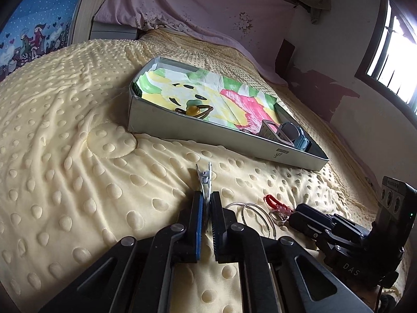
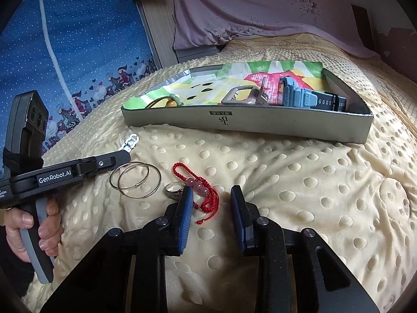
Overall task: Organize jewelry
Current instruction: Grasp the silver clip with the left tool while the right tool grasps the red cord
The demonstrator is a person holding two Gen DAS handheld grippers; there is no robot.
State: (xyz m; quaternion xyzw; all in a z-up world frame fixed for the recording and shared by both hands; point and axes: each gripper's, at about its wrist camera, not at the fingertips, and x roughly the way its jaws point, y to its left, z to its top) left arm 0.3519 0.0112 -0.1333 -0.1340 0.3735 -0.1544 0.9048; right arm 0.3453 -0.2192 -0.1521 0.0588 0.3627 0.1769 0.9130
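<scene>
**L gripper pinches metal clip; R gripper open over red bracelet**

L gripper (image 1: 206, 208): jaws closed on a silver metal clip (image 1: 204, 180), which sticks out fwd past the fingertips, over the yellow dotted bedspread (image 1: 78, 156). From the R wrist view the clip's end shows just beyond the L gripper's tip, above the blanket.

R gripper (image 2: 211, 198): jaws open, nothing between them but bedspread. Its L finger tip sits right at a red cord bracelet (image 2: 206, 195) w/ pink beads; can't tell if it's touching. Just beside the bracelet lies a silver ring (image 2: 173, 191), and next to that 2 thin metal bangles (image 2: 135, 180), overlapping, flat on the bed.

Gray shallow box (image 2: 247, 122) sits further back on the bed, lined w/ colorful paper. Inside: a blue-gray watch (image 2: 299, 96) at the R end, a metal buckle-like piece (image 2: 241, 95) beside it, and a small amber-bead item w/ a thin cord (image 1: 194, 110) toward the L end.

Person's hand (image 2: 31, 224) wraps the L gripper's handle at the frame's L edge.
</scene>
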